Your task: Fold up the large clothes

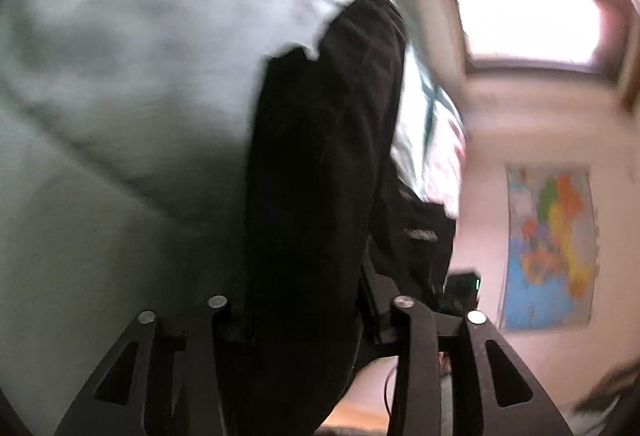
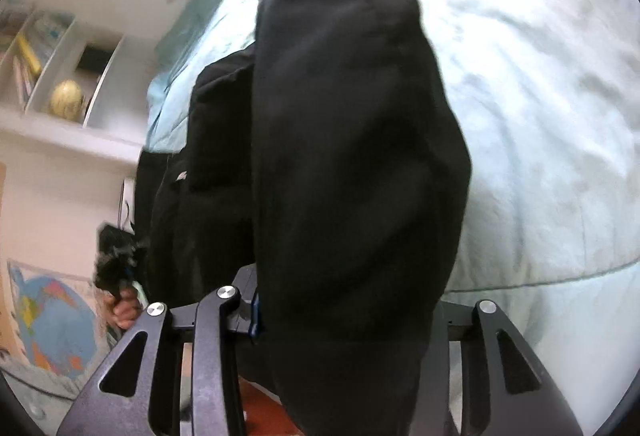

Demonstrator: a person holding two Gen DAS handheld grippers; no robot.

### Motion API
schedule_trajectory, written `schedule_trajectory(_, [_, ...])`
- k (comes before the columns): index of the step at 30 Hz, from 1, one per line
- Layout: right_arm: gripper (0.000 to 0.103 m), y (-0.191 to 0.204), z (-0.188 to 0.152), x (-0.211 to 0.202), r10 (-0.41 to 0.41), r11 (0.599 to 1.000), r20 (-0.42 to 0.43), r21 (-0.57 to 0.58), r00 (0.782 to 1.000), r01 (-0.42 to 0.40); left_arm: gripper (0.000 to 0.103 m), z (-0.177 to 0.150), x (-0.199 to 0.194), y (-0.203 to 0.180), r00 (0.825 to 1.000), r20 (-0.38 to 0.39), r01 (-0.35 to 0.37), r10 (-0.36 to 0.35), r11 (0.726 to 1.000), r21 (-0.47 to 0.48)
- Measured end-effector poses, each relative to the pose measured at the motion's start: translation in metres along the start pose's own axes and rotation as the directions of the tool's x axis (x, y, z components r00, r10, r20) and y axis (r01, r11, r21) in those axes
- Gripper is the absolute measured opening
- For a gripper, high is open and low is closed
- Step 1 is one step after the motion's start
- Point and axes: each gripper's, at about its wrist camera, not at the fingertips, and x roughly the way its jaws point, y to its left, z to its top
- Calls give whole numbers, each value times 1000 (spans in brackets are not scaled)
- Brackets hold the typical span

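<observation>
Left wrist view: the left gripper (image 1: 298,320) sits at 6 o'clock with its two black fingers (image 1: 228,320) closed onto a thick fold of the black garment (image 1: 320,164), which fills the gap between them. From the grip the cloth runs up toward 12 o'clock, where its far end lies on the pale green bedcover (image 1: 120,96). The bedcover occupies the frame from 7 to 12 o'clock. A window (image 1: 528,20) lies at 1 to 2 o'clock, and a coloured wall map (image 1: 548,248) hangs at 4 o'clock on a pale wall (the whole view is motion-blurred).

Right wrist view: the right gripper (image 2: 344,320) sits at 6 o'clock, and its jaws are clamped on a bulky bunch of the same black garment (image 2: 348,140); the cloth hides the fingertips. The garment rises from the grip to 12 o'clock, with a second dark layer hanging beside it toward 9 o'clock. The bedcover (image 2: 540,96) spreads from 12 to 4 o'clock. A white shelf unit (image 2: 52,76) holding books and a yellowish globe (image 2: 66,98) sits at 10 o'clock. The map (image 2: 52,320) appears at 8 o'clock, near the person's hand (image 2: 124,310), which grasps a dark handle.
</observation>
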Motion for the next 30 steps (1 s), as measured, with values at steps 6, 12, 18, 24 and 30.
schedule_trajectory(6, [64, -70, -13, 11, -45, 980, -8, 195, 999, 46, 55, 2, -18, 74, 999, 24, 49, -45, 976, -213])
schedule_trajectory(12, [68, -53, -27, -36, -241, 964, 52, 133, 969, 232, 53, -3, -73, -23, 963, 124, -255, 240, 959, 120])
schedule_trajectory(18, [70, 52, -19, -52, -270, 951, 179, -102, 946, 290, 67, -33, -37, -143, 939, 188, -345, 289, 815, 467])
schedule_trajectory(24, [73, 119, -22, 55, -407, 860, 147, -271, 901, 433, 67, -57, 92, -156, 822, 186, -525, 538, 589, 615])
schedule_trajectory(30, [80, 85, -24, 120, -519, 810, 118, -249, 847, 531, 70, -18, 145, -114, 757, 117, -604, 642, 622, 498])
